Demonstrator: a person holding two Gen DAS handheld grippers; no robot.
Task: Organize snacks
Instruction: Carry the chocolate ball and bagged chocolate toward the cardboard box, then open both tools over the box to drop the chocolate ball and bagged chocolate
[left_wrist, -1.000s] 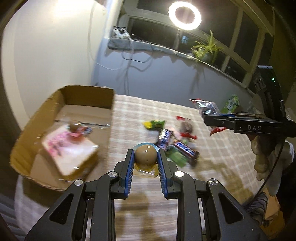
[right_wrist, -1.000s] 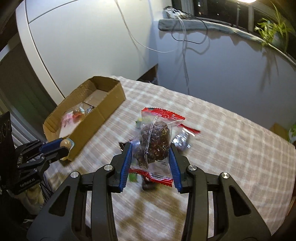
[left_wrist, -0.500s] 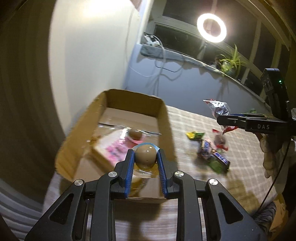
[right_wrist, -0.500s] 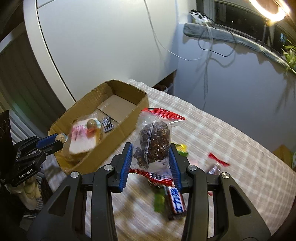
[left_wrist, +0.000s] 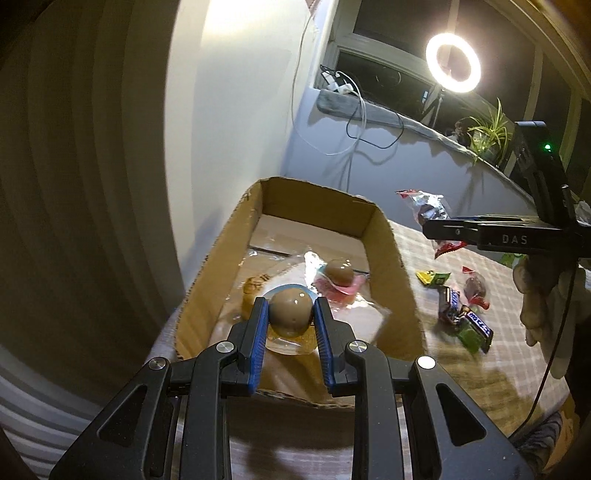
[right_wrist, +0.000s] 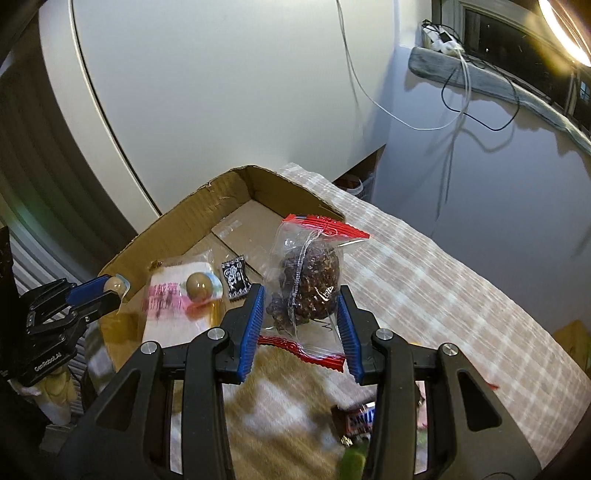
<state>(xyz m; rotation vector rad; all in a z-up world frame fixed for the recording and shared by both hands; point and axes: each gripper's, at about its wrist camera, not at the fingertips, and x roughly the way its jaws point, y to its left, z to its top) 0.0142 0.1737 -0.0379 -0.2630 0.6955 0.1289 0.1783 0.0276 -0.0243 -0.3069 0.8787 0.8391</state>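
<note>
Carrying two snacks to the cardboard box (left_wrist: 384, 236) at once, with the drop-in step in hand for both. Nearest, in the left wrist view: left gripper (left_wrist: 290, 314) closed snugly on a round brown sweet (left_wrist: 290, 308) in its clear wrapper, poised above the near end of the box, just inside the near wall. Directly beneath and a little beyond: a pale pink-printed packet (right_wrist: 168, 299) lying flat on the box floor, a second brown sweet (left_wrist: 340, 272) resting on it, and a small black sachet (right_wrist: 236, 277) beside that toward the box's right wall. Far half of the box floor bare. Right gripper (right_wrist: 301, 306) clamped on a clear bag with red seams (right_wrist: 306, 280) holding a dark clustered ball, hanging over the right wall of the box, perhaps not fully past it, hard to judge through the fisheye. Further out on the checked tablecloth (right_wrist: 424, 280), toward its right side: a loose heap of chocolate bars (left_wrist: 469, 325) and small wrapped pieces, not yet sorted. Next move, by judgement: lower the left a touch, part the jaws so the sweet settles by its twin; then shift the right further over the bare far floor before letting go, lest the light bag catch on the wall and slide back onto the cloth.
</note>
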